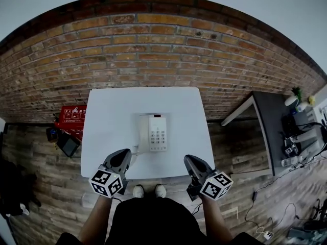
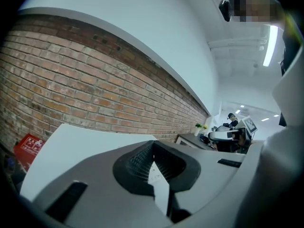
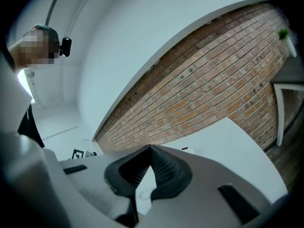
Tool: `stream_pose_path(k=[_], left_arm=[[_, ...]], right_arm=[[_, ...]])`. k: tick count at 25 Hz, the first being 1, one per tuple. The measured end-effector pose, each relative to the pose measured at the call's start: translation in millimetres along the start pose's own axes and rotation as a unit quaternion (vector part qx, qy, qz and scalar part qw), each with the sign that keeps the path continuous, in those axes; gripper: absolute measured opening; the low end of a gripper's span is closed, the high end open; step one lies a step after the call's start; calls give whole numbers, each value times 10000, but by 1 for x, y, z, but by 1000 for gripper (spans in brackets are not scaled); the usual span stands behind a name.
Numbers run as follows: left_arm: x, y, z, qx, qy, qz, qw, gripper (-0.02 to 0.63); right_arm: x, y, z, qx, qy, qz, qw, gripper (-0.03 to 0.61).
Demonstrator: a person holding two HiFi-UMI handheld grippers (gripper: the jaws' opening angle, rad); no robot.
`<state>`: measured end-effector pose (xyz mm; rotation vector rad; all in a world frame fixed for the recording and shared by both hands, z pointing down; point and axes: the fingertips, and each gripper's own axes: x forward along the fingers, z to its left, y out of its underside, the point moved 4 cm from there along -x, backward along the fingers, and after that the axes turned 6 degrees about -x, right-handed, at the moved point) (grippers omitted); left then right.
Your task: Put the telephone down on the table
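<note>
Nearest, at the worktop's front edge, the person's white shoes (image 1: 148, 190) show between the two forearms. The left gripper (image 1: 124, 155) hangs over the near left part of the white worktop (image 1: 107, 137). In the left gripper view its jaws stand together, the ribbed pads meeting at the tip, with nothing between them. The right gripper (image 1: 190, 160) hovers at the near right edge. In the right gripper view its jaws are likewise closed, pad against pad, and they hold nothing. Neither gripper touches the telephone.

Beyond and between them the white telephone (image 1: 153, 132) lies flat near the middle of the worktop. Its handset runs along its left side and the keypad is on the right. It sits apart from both grippers, a little nearer the left one.

Farther off, a red box (image 1: 71, 117) sits on the wooden floor left of the worktop. A grey side table (image 1: 273, 121) stands to the right. A brick wall (image 1: 153, 50) closes the scene behind.
</note>
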<state>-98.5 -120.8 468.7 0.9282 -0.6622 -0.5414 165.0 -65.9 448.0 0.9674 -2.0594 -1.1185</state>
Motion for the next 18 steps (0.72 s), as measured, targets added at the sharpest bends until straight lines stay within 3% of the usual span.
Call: stream_pose_path(k=[6, 18], left_arm=[[-2, 3, 9, -27, -6, 30, 10000, 14], [4, -1, 10, -89, 80, -19, 9999, 14]], right_arm=[[0, 1, 0, -283, 271, -1, 9992, 21], [4, -3, -6, -353, 311, -52, 9989, 21]])
